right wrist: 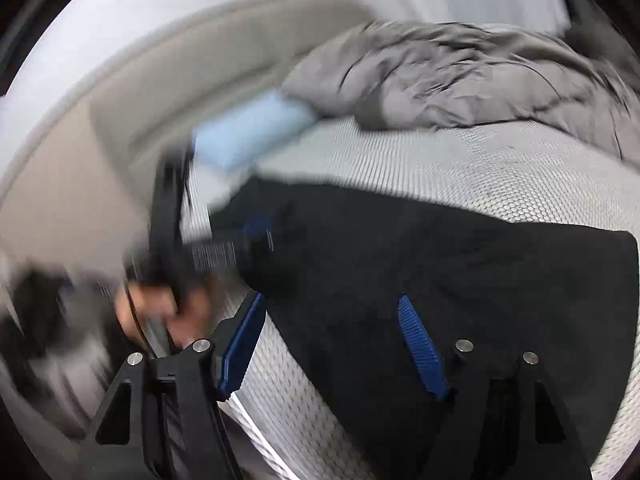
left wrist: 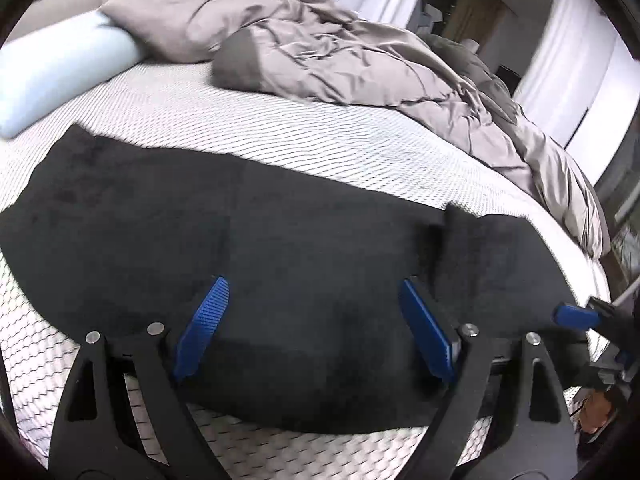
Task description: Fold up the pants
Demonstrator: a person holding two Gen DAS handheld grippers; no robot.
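Note:
Black pants [left wrist: 240, 232] lie spread flat across the white patterned mattress [left wrist: 320, 136], with a raised fold near their right end [left wrist: 472, 232]. My left gripper [left wrist: 314, 304] is open and empty, its blue pads just above the pants' near edge. My right gripper [right wrist: 330, 316] is open and empty over the pants [right wrist: 440, 264] at their near left edge. The right gripper's blue finger shows at the right edge of the left wrist view [left wrist: 576, 316]. The left gripper shows blurred in the right wrist view [right wrist: 224, 252].
A crumpled grey duvet [left wrist: 340, 52] lies at the back of the bed. A light blue bolster [left wrist: 60, 76] lies at the back left by the beige headboard [right wrist: 120, 120]. The mattress edge runs along the right [left wrist: 596, 276].

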